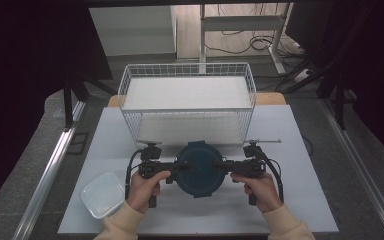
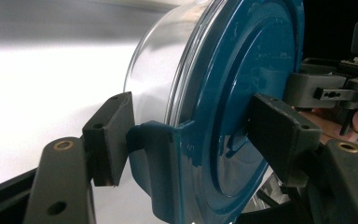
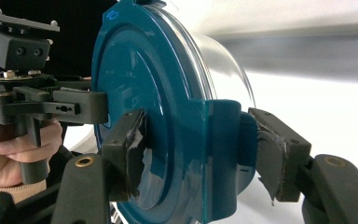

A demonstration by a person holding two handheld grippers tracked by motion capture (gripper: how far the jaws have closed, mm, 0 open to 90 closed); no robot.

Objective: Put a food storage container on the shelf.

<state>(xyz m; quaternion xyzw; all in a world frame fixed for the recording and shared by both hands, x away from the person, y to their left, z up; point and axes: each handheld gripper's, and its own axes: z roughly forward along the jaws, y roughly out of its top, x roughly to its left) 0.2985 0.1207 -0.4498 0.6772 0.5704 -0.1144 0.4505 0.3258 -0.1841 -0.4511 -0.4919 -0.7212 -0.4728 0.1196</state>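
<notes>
Gripping from both sides in high view: left gripper (image 1: 176,167) & right gripper (image 1: 226,166) clamp a round container w/ blue lid (image 1: 200,167), wire basket (image 1: 187,102) just beyond; container body hidden under lid. Left gripper view: jaws part-open, pinching the lid's latch tab (image 2: 161,163); bottom cut off. Right gripper view: jaws pinch opposite tab (image 3: 221,154); pads (image 3: 133,151) frayed.

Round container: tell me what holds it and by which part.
Both grippers hold the round container: left gripper and right gripper each clamp a blue lid latch on opposite sides.
</notes>
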